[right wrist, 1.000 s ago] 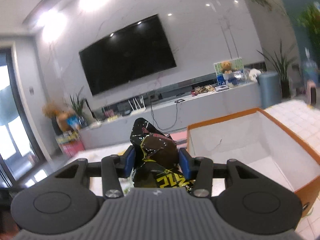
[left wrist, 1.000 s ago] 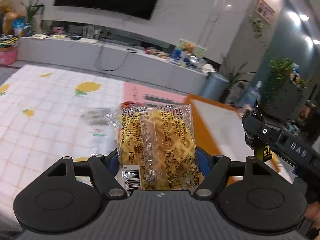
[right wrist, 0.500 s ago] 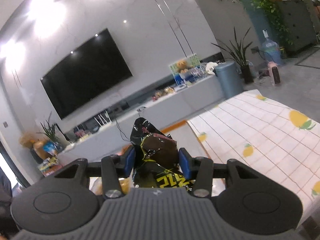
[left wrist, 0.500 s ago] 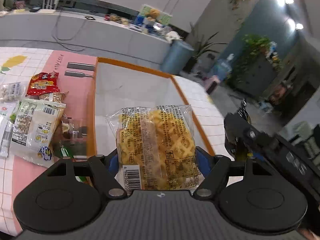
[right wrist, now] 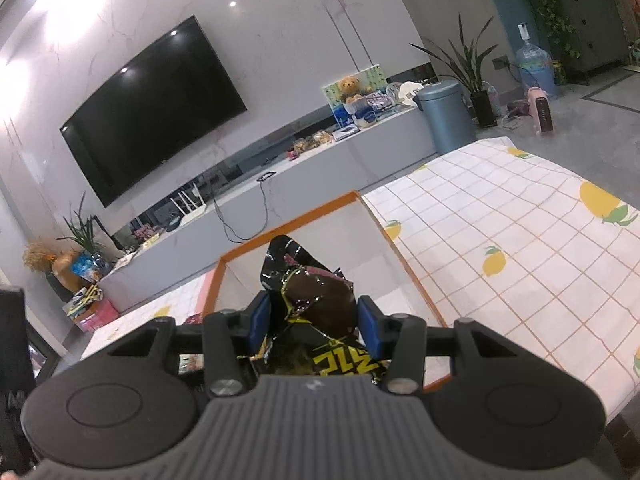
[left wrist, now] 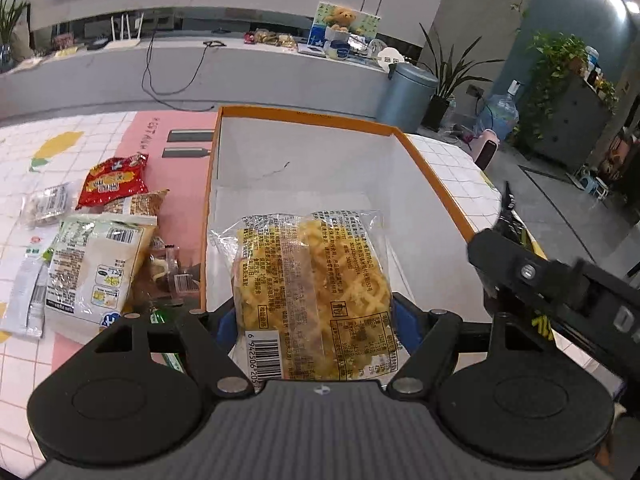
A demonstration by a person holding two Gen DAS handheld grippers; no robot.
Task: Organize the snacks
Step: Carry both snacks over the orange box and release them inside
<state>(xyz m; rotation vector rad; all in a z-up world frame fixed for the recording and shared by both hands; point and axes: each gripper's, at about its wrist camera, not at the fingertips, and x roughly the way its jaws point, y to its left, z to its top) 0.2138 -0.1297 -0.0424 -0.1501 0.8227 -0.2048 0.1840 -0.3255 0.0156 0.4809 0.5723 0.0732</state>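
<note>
My left gripper is shut on a clear packet of yellow waffle snacks and holds it over the open orange-rimmed white box. My right gripper is shut on a crumpled black snack bag with yellow print and holds it above the same box. The right gripper also shows in the left wrist view, at the box's right rim.
Left of the box, several loose snack packets lie on the pink mat: a red bag, a white-green bag, a small clear packet. The lemon-print tablecloth spreads right of the box. A TV console stands behind.
Both grippers have swung toward the box with their packets. The left now faces straight into the box; the right has tilted down so the box shows below its bag.
</note>
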